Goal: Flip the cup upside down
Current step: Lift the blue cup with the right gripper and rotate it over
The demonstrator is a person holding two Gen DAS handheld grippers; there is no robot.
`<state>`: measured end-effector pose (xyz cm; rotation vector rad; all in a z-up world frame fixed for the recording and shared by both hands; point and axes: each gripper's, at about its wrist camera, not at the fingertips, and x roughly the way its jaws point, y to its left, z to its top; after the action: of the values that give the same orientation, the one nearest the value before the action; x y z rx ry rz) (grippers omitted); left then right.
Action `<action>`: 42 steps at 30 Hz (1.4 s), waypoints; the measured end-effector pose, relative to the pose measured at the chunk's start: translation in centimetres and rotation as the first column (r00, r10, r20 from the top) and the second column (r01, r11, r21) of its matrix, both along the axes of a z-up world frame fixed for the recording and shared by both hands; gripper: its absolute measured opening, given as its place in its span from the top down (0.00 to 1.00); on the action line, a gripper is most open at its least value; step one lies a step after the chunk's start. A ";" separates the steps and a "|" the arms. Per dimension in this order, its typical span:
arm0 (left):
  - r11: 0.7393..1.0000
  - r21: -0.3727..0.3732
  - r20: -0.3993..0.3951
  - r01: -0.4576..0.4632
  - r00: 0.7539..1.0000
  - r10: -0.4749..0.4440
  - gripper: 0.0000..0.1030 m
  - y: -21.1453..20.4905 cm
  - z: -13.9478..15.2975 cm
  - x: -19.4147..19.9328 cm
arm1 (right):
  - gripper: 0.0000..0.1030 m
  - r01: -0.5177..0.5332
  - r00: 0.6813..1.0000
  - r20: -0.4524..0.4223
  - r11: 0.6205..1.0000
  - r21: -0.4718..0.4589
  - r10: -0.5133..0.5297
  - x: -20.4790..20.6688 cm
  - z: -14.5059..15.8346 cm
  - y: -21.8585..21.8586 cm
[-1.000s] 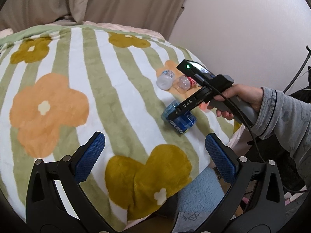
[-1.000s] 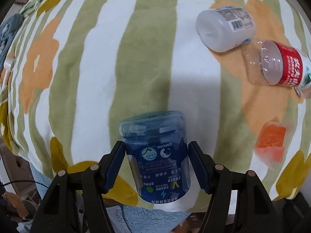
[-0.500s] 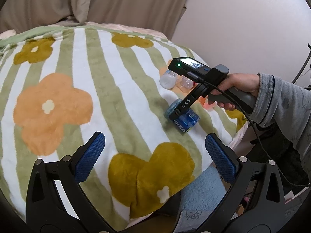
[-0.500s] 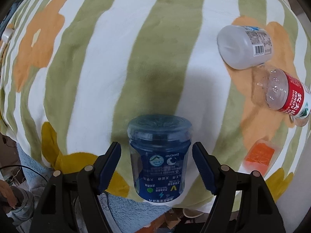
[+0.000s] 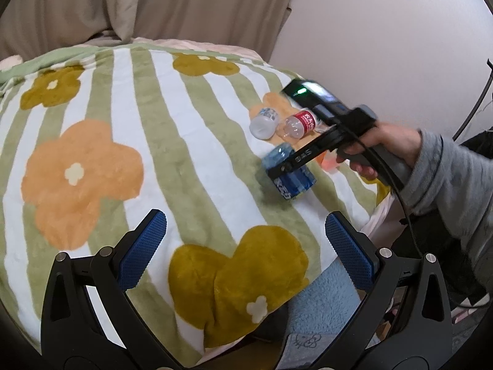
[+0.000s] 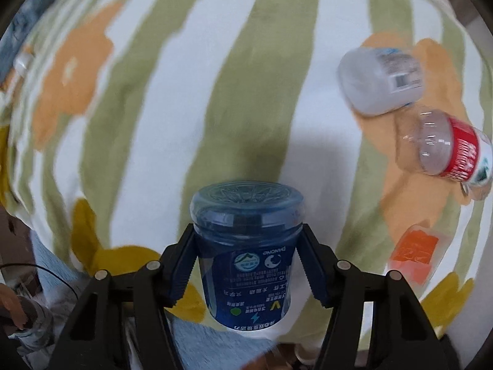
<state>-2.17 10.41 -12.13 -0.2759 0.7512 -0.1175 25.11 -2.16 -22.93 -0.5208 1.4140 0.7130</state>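
The cup (image 6: 248, 256) is a translucent blue plastic cup with a dark blue label whose print reads upside down. In the right wrist view my right gripper (image 6: 248, 257) is shut on its sides, with the closed end pointing away from the camera. In the left wrist view the cup (image 5: 291, 174) sits tilted at the blanket's right side, with the right gripper (image 5: 288, 166) over it. My left gripper (image 5: 246, 246) is open and empty, hovering above the near edge of the blanket.
A striped green and white blanket (image 5: 123, 141) with flower shapes covers the bed. A white bottle (image 6: 380, 80), a clear bottle with a red label (image 6: 446, 149) and an orange packet (image 6: 414, 248) lie to the right of the cup. A wall (image 5: 385, 30) stands beyond.
My right gripper's fingers have closed from either side onto the blue cup. The left gripper has stayed open, its view shifting only a little.
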 end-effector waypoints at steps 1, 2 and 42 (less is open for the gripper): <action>1.000 0.003 0.002 0.002 1.000 -0.002 0.00 -0.1 0.0 0.0 | 0.42 0.011 0.999 0.046 0.997 0.076 -0.014 -0.6 0.9 -1.1; 1.000 0.008 0.005 0.003 1.000 -0.003 0.00 -0.2 0.0 0.1 | 0.42 0.015 0.996 0.083 0.991 0.132 -0.026 -1.1 1.5 -1.9; 0.998 0.060 0.064 -0.016 0.998 0.012 0.00 -3.0 -0.1 1.0 | 0.42 0.033 0.732 0.558 0.838 0.545 -0.391 -9.1 -2.0 -6.6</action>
<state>-1.21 7.41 -12.18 -0.2188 0.6886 -0.0893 15.99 -8.79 -24.91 -0.1401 0.5640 0.5878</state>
